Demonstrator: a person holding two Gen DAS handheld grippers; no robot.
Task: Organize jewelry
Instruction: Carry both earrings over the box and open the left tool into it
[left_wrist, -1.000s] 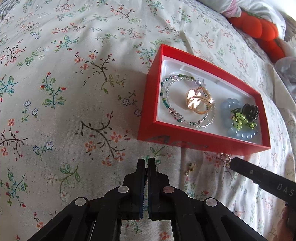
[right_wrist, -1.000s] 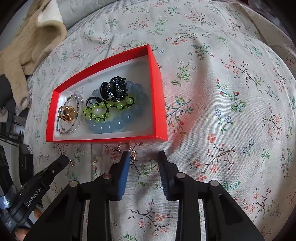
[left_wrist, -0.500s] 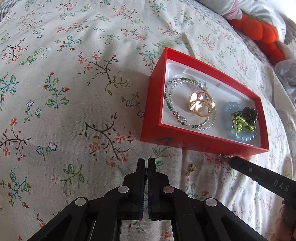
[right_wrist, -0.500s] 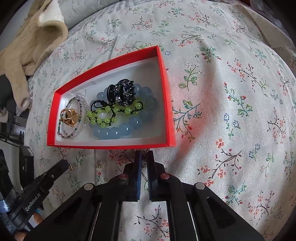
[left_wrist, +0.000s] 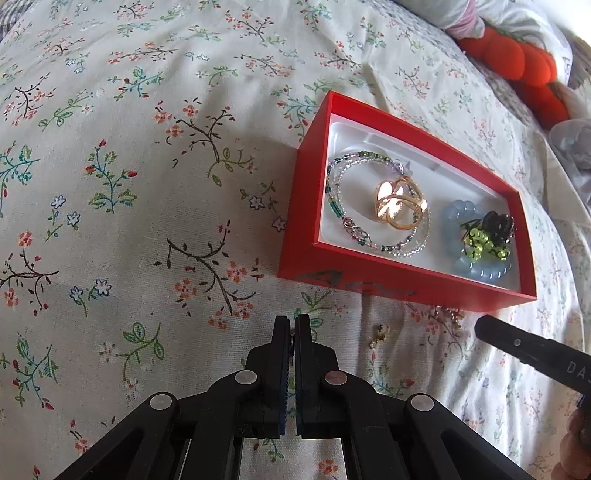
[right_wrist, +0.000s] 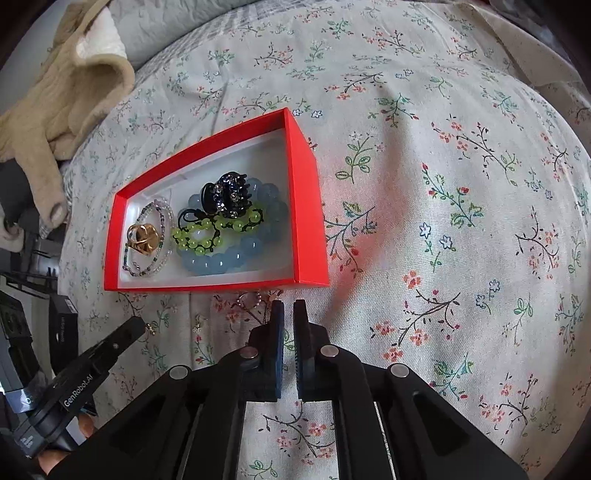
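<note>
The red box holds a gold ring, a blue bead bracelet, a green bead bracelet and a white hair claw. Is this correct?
Nearly. The hair claw is black with small stones, not white, as the right wrist view shows. The red box, gold ring, blue bead bracelet and green bead bracelet are as stated.

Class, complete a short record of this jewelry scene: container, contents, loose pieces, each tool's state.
container: red box on floral bedspread
contents: clear beaded bracelet, gold ring, blue bracelet, green bracelet, black hair claw
loose pieces: small chain, gold charm, on bedspread beside box
left tool: shut
right tool: jaws just opening, narrow gap, nothing between them
</note>
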